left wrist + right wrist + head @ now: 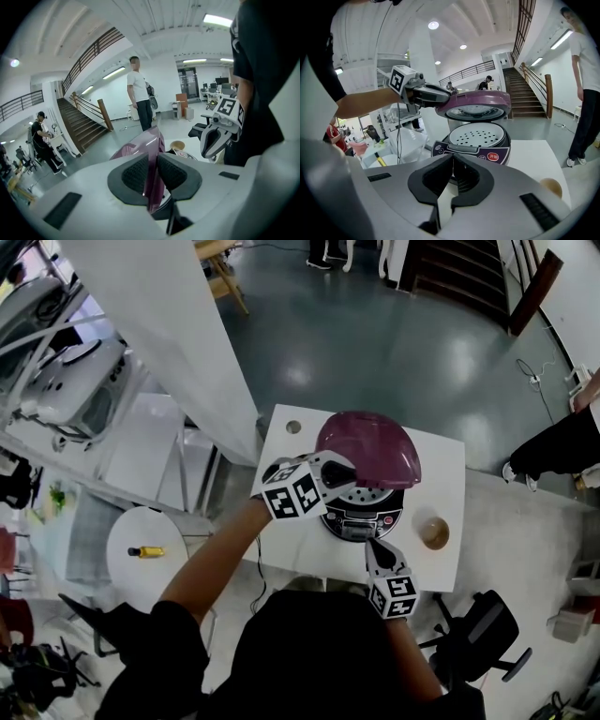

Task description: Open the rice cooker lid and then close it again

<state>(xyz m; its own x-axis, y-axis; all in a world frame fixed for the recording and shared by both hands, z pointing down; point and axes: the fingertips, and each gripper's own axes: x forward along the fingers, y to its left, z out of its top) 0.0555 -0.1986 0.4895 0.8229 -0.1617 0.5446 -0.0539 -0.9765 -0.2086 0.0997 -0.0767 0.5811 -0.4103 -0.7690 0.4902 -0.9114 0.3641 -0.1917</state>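
The rice cooker point(361, 517) stands on a white table point(448, 465), and its purple lid point(367, 448) is raised, partly open, over the body. My left gripper point(347, 474) is shut on the lid's front-left rim; in the left gripper view the pads point(136, 174) pinch the purple lid edge point(149, 140). My right gripper point(371, 546) hovers shut and empty just in front of the cooker's control panel point(471, 152). The right gripper view shows the lid point(476, 104) held up by the left gripper point(425, 93) above a white perforated plate point(480, 134).
A brown round bowl point(433, 532) sits on the table to the right of the cooker. A small round white side table point(122, 540) with a yellow item stands at the left, a black chair point(483, 629) at the right. A person point(139, 93) stands beyond the table near a staircase.
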